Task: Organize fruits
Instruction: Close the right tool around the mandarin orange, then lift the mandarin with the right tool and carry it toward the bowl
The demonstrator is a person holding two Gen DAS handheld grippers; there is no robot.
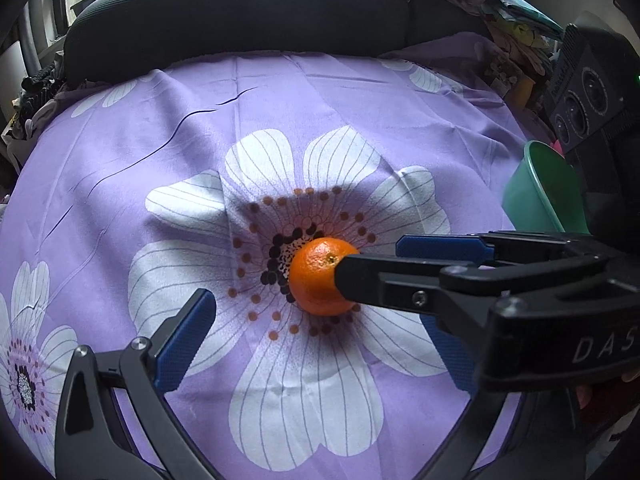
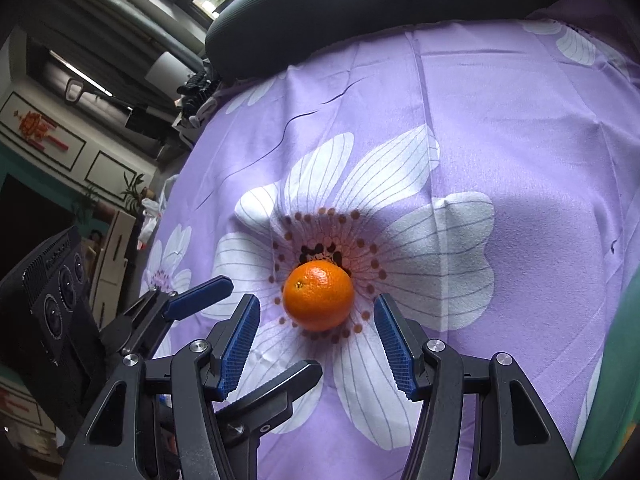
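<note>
A small orange (image 1: 318,276) lies on the purple floral cloth (image 1: 360,92), at the dark centre of a big white flower. It also shows in the right wrist view (image 2: 319,295). My right gripper (image 2: 316,340) is open, its blue pads just short of the orange on either side. In the left wrist view it (image 1: 372,264) reaches in from the right, one finger covering part of the orange. My left gripper (image 1: 320,344) is open and empty, a little nearer than the orange; it also shows at the left of the right wrist view (image 2: 264,328).
A green plastic bowl (image 1: 544,192) stands at the right edge of the cloth, also a green edge in the right wrist view (image 2: 616,360). A black chair back (image 1: 240,16) rises behind the cloth. Clutter lies at the far right (image 1: 512,40).
</note>
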